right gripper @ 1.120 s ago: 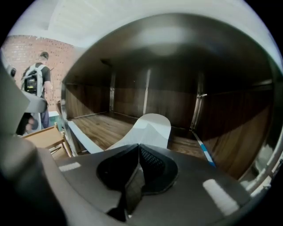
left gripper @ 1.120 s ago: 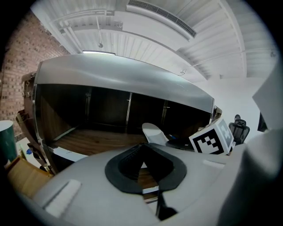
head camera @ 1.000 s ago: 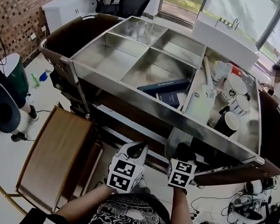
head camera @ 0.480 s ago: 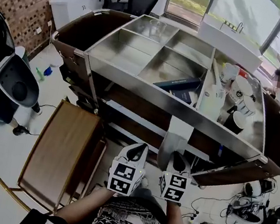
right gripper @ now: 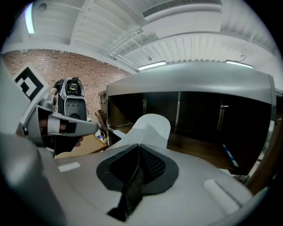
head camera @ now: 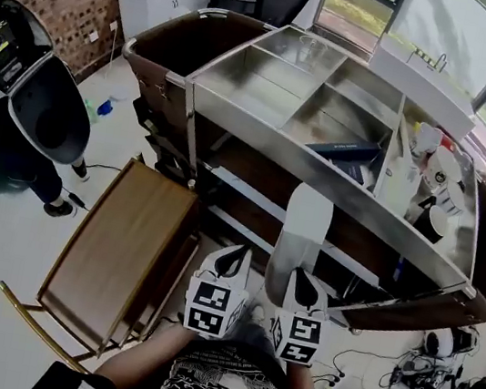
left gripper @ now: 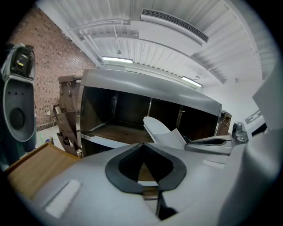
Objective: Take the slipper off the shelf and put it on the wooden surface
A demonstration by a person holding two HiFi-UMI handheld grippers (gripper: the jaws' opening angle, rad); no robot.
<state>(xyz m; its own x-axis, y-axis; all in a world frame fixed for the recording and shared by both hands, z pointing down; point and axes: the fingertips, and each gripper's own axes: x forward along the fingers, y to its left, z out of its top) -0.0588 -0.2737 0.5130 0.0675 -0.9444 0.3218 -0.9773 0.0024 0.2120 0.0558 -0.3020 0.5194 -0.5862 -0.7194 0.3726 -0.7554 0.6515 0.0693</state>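
Observation:
A white slipper (head camera: 299,235) sticks out from the lower shelf (head camera: 246,206) of the metal cart, toe toward the shelf. My right gripper (head camera: 303,284) is shut on its near end; in the right gripper view the slipper (right gripper: 149,127) rises just past the closed pads (right gripper: 150,164). My left gripper (head camera: 232,263) hovers just left of the slipper, shut and holding nothing. The left gripper view has the slipper (left gripper: 162,131) to the right, in front of the dark shelf (left gripper: 112,131). The wooden surface (head camera: 113,255) lies low on the left, beside the cart.
The cart's top tray (head camera: 272,78) holds dark books (head camera: 353,154) and cups (head camera: 436,171) on the right. A large black-and-white machine (head camera: 29,93) stands on the left. Cables and gear (head camera: 434,373) lie on the floor at the right.
The slipper has come further out of the shelf as my right gripper drew back toward my body. The left gripper has stayed beside it. The head view has swung to the left.

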